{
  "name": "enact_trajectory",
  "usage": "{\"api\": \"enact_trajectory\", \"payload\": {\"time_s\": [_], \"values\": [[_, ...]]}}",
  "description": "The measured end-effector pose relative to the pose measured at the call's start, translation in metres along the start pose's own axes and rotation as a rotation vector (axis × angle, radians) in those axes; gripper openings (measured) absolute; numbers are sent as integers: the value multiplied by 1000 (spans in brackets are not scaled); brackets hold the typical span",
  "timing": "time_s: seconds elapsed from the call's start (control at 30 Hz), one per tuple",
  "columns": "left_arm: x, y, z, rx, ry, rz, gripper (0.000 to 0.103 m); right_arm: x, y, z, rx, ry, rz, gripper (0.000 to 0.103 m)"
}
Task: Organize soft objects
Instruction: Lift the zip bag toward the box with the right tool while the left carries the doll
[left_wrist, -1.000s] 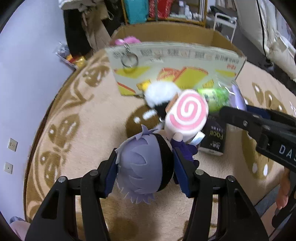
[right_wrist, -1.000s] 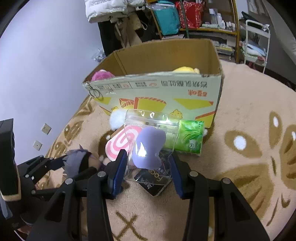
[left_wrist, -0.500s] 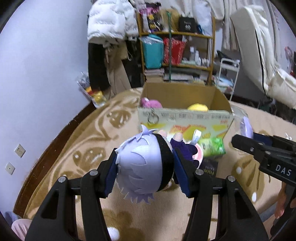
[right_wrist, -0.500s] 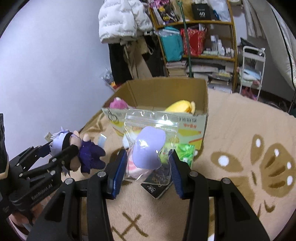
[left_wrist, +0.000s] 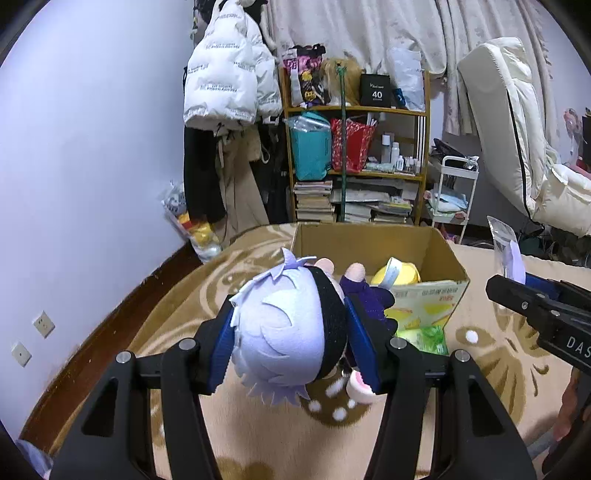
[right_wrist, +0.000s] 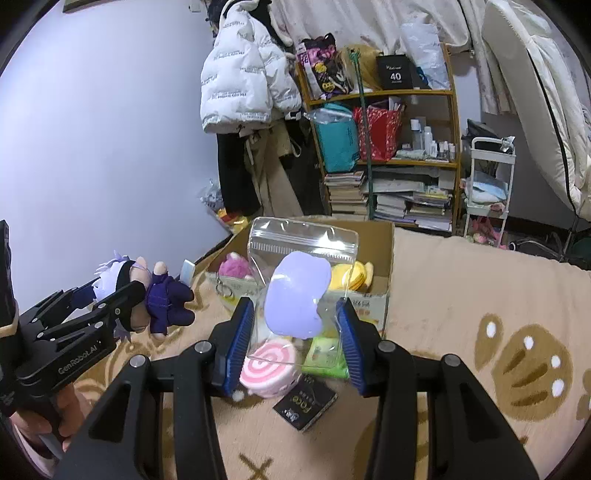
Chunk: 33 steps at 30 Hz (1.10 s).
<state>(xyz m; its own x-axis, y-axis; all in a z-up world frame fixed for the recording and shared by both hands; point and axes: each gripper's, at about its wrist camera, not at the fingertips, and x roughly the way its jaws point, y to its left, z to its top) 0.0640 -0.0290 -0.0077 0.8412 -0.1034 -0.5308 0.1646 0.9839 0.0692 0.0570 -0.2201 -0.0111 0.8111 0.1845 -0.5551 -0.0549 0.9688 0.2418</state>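
My left gripper (left_wrist: 291, 341) is shut on a plush doll (left_wrist: 291, 325) with lilac hair and a dark purple outfit, held in the air in front of the open cardboard box (left_wrist: 436, 251). The doll also shows in the right wrist view (right_wrist: 147, 288). My right gripper (right_wrist: 295, 343) is shut on a clear zip bag holding a lilac sponge (right_wrist: 299, 295), also lifted before the box (right_wrist: 386, 258). A yellow plush (right_wrist: 351, 275) and a pink plush (right_wrist: 232, 264) lie inside the box.
On the beige patterned rug (right_wrist: 461, 295) before the box lie a pink swirl plush (right_wrist: 269, 365), a green packet (right_wrist: 325, 356) and a black packet (right_wrist: 306, 404). A shelf of books and bags (right_wrist: 388, 147), hanging coats (right_wrist: 247, 85) and a white cart (right_wrist: 487, 177) stand behind.
Both grippers rose from the rug with their loads, the doll and the bagged sponge, and now sit higher and nearer box height. The swirl plush stayed on the rug.
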Motion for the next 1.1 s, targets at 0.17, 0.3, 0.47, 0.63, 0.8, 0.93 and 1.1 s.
{"api": "enact_trajectory", "payload": {"time_s": [0.17, 0.3, 0.47, 0.63, 0.8, 0.93, 1.1], "values": [[8, 0, 13, -4, -31, -13, 55, 2, -7, 8, 11, -31, -6, 48], [15, -5, 25, 17, -58, -14, 56, 3, -12, 15, 18, -58, -5, 48], [33, -6, 39, 9, -63, -45, 56, 13, -17, 24, 18, -75, -15, 48], [52, -10, 53, 31, -73, -43, 56, 29, -22, 34, 16, -80, -26, 48], [72, -18, 61, 52, -69, -72, 56, 43, -28, 42, 11, -65, -32, 48], [90, -26, 60, 87, -64, -60, 56, 58, -34, 44, 1, -43, -43, 48], [112, -32, 54, 89, -28, -73, 56, 75, -44, 43, 2, -17, -65, 48]]}}
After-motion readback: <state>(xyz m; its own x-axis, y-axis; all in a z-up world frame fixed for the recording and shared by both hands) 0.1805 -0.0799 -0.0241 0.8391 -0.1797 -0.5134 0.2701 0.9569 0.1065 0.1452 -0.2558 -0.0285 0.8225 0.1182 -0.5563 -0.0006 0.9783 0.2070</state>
